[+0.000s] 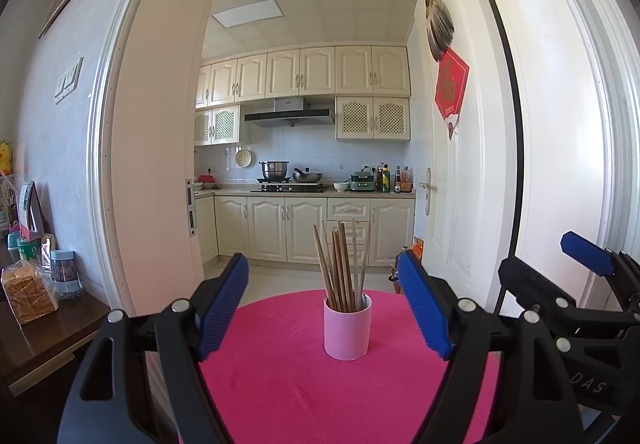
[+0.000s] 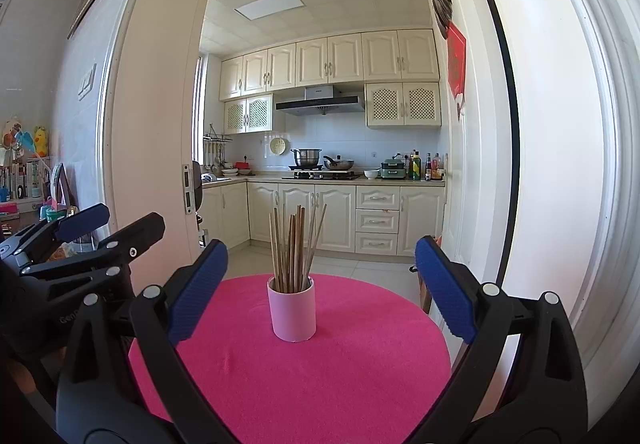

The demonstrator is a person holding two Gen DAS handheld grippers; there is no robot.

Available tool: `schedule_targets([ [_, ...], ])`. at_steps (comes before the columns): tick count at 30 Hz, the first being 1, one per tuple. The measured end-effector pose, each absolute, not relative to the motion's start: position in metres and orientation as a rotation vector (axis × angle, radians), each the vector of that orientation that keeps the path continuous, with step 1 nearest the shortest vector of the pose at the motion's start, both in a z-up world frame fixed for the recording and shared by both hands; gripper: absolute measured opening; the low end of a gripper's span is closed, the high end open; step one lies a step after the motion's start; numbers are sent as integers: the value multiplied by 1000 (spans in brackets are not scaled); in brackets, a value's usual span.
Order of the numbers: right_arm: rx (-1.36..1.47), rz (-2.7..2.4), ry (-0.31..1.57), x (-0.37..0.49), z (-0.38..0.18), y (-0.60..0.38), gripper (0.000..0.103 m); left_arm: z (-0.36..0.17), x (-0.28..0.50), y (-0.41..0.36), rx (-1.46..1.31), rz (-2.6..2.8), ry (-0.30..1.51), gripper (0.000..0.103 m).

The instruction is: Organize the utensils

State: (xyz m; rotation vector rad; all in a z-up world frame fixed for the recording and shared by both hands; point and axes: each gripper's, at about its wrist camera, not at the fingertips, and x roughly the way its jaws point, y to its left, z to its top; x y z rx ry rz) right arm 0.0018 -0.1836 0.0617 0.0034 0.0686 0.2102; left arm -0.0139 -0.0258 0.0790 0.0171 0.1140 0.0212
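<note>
A pink cup (image 1: 347, 328) (image 2: 292, 314) stands upright near the middle of a round table with a magenta cloth (image 1: 288, 384) (image 2: 320, 372). Several wooden chopsticks (image 1: 344, 268) (image 2: 294, 248) stand in the cup, fanned out. My left gripper (image 1: 322, 308) is open, its blue pads either side of the cup and nearer the camera, holding nothing. My right gripper (image 2: 322, 288) is open too, short of the cup and empty. Each gripper shows at the edge of the other's view: the right gripper (image 1: 576, 276), the left gripper (image 2: 104, 224).
Behind the table an open doorway leads into a kitchen with cream cabinets (image 1: 304, 228) and a stove with pots (image 2: 320, 162). A white door (image 1: 460, 164) hangs open on the right. A dark side table (image 1: 36, 340) on the left carries bread and jars.
</note>
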Motion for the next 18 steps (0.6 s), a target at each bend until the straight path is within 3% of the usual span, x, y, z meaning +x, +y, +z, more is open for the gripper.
schedule_targets([
  [18, 3, 204, 77, 1, 61, -182, 93, 77, -13, -26, 19, 19, 119, 76],
])
